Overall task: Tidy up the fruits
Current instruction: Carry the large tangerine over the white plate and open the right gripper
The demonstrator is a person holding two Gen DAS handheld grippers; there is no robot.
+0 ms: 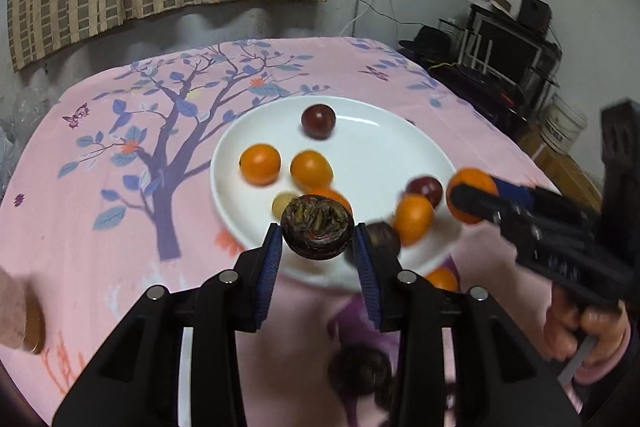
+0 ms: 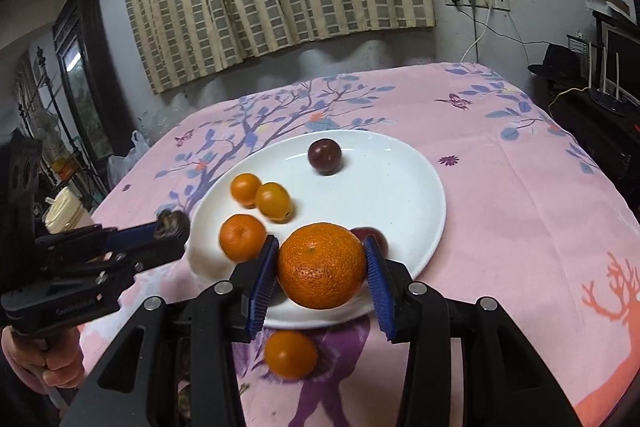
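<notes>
A white plate (image 1: 380, 147) (image 2: 400, 195) sits on the pink tablecloth and holds several orange fruits (image 1: 260, 164) (image 2: 273, 201) and a dark purple fruit (image 1: 318, 121) (image 2: 324, 156). My left gripper (image 1: 317, 241) (image 2: 176, 227) is shut on a dark brown wrinkled fruit (image 1: 317, 227), held over the plate's near left rim. My right gripper (image 2: 321, 259) (image 1: 460, 197) is shut on a large orange mandarin (image 2: 321, 265) (image 1: 472, 183), held over the plate's near edge. Another purple fruit (image 2: 378, 237) lies behind the mandarin.
An orange fruit (image 2: 291, 354) (image 1: 442, 279) lies on the cloth just in front of the plate. Dark fruits (image 1: 360, 369) lie on the cloth below my left gripper. Shelves and electronics (image 1: 500, 55) stand beyond the table's right edge. A curtain hangs behind.
</notes>
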